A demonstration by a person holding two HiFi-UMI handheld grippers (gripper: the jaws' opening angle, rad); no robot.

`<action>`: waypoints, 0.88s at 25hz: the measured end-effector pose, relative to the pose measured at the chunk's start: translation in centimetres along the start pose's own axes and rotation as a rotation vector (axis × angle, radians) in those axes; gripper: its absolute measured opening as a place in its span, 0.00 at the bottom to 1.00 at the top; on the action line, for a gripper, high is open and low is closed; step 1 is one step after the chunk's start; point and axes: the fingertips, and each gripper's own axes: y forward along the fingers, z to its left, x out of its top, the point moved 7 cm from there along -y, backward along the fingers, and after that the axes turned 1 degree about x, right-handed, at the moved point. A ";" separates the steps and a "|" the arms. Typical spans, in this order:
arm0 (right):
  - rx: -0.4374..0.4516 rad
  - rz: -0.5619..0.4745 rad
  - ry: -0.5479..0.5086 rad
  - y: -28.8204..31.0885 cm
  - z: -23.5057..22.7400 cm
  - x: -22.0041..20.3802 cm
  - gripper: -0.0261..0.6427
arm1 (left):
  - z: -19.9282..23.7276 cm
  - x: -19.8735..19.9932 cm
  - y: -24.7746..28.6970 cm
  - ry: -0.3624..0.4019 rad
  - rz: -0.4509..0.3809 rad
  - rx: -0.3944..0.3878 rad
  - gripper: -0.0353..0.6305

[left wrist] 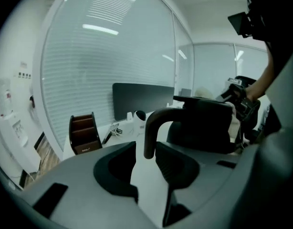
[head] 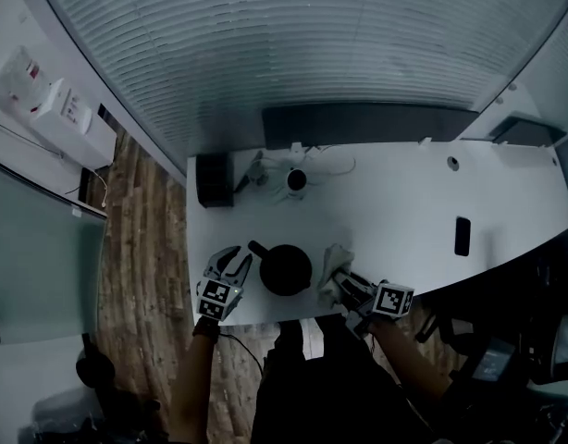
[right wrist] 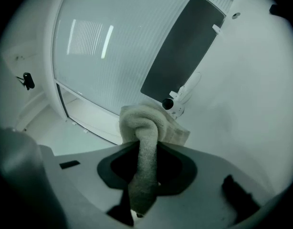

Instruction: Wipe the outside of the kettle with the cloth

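Two jobs: my right gripper (head: 349,288) clamps the pale terry cloth (right wrist: 141,123) to wipe; my left gripper (head: 238,265), open, could steady the round black kettle (head: 286,268).

Office, we judge. Long white table (head: 395,206) set against a ribbed glass partition wall (head: 293,44); wide dark flat screen (head: 367,123) at its back edge; brown tiered desk organiser (left wrist: 84,132); wood-plank floor (head: 141,248).

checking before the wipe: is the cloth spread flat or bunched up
Bunched up. In the right gripper view the cloth is a wad folded over itself, pinched in the right gripper, with none of it spread flat.
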 end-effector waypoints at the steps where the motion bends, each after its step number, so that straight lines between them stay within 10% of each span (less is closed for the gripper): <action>1: 0.001 -0.018 -0.015 -0.4 0.2 -0.1 0.17 | 0.2 -0.4 -0.9 -0.021 -0.018 0.030 0.22; 12: 0.126 -0.159 -0.581 -7.1 5.4 -0.7 0.17 | -12.7 1.2 -13.3 -0.202 -0.375 0.232 0.22; 22: 0.216 -0.015 -0.831 -13.2 3.4 -3.5 0.17 | -28.3 3.4 -14.5 -0.265 -0.405 0.292 0.22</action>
